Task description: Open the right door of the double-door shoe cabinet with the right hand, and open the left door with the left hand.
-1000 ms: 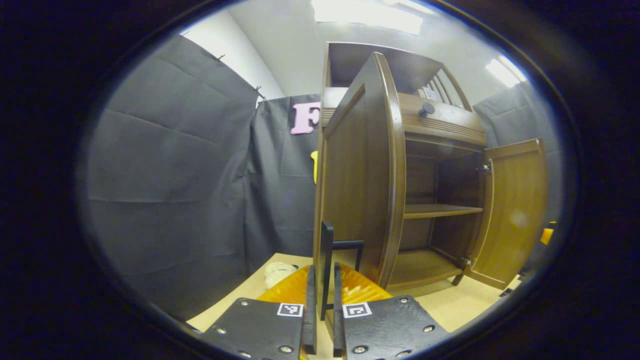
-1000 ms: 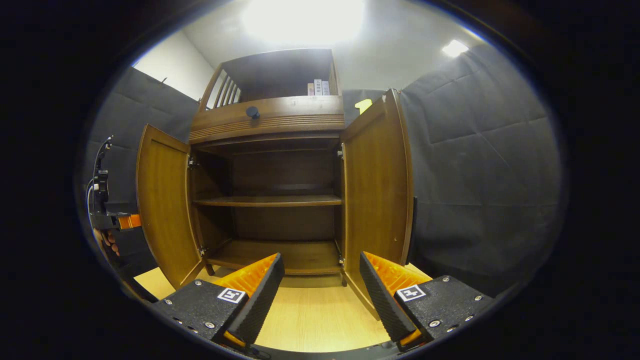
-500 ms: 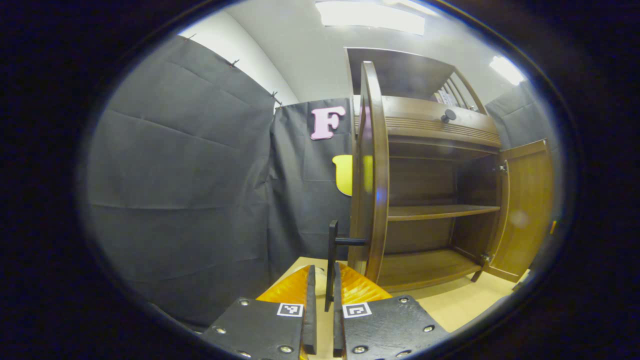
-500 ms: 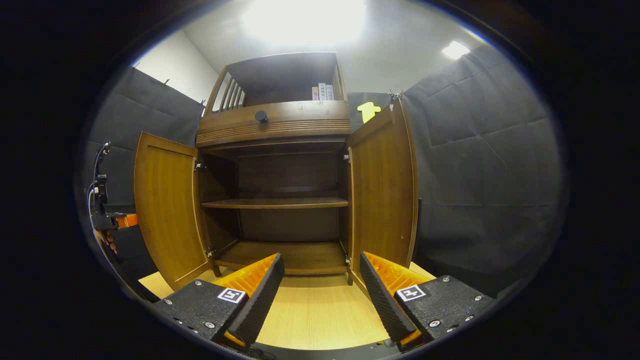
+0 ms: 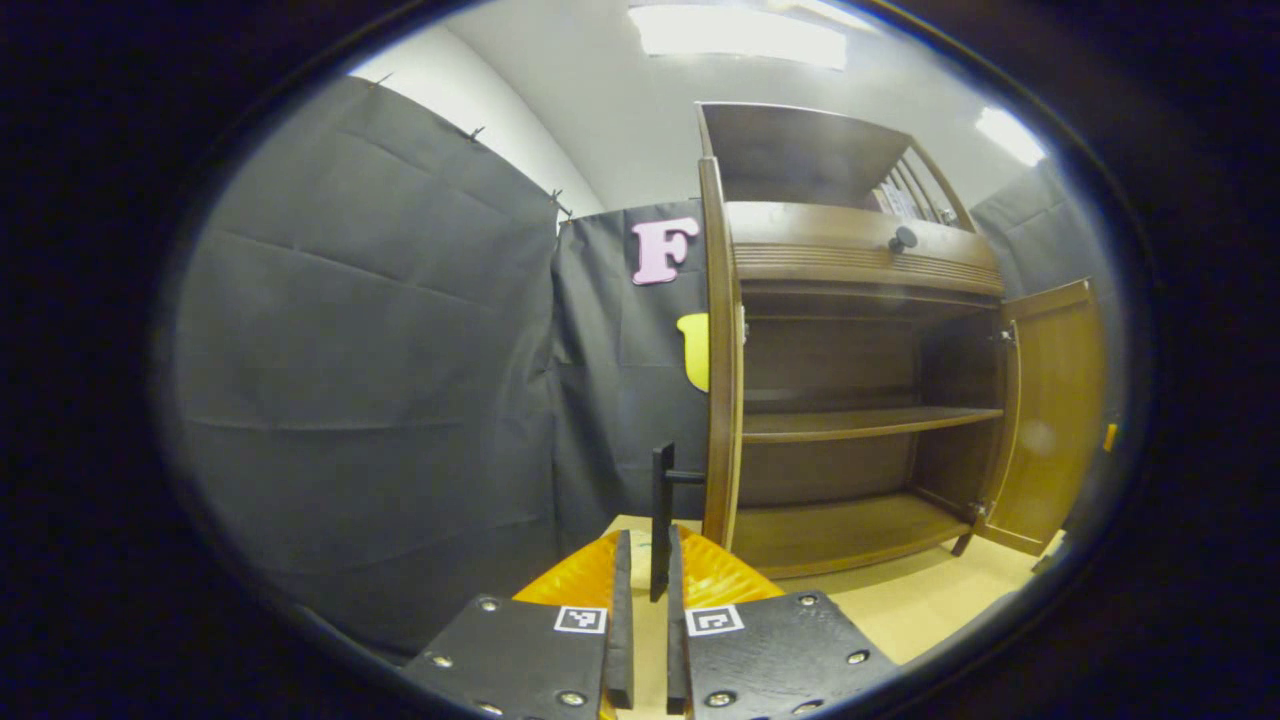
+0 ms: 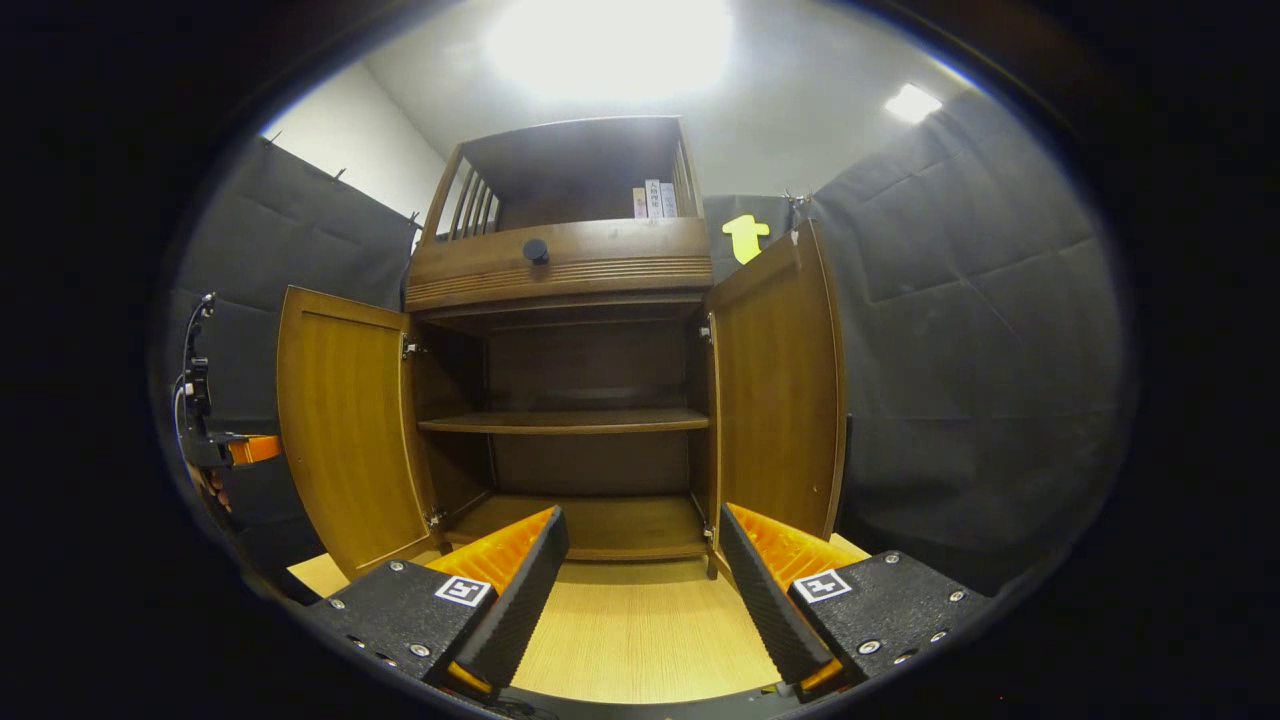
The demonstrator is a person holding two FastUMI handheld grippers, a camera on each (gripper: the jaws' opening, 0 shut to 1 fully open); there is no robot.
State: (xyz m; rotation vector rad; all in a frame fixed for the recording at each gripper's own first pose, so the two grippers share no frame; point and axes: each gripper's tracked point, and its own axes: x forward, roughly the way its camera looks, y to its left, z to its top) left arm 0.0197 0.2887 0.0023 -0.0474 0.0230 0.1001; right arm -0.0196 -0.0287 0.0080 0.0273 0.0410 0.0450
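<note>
The brown wooden shoe cabinet stands with both doors swung out and bare shelves inside. In the left gripper view, the left door appears edge-on. Its black bar handle sits between the fingers of my left gripper, which is shut on it. The right door hangs wide at the far right. In the right gripper view, my right gripper is open and holds nothing, a little in front of the cabinet's bottom shelf. The left door and right door flank the opening. The left gripper shows behind the left door.
The cabinet rests on a light wooden surface. A drawer with a round dark knob sits above the doors, and an upper shelf holds a few books. Black cloth walls close in on both sides.
The left door has swung further out with my left gripper on its handle, from angled to edge-on. The right gripper has drawn back slightly from the cabinet, still open.
</note>
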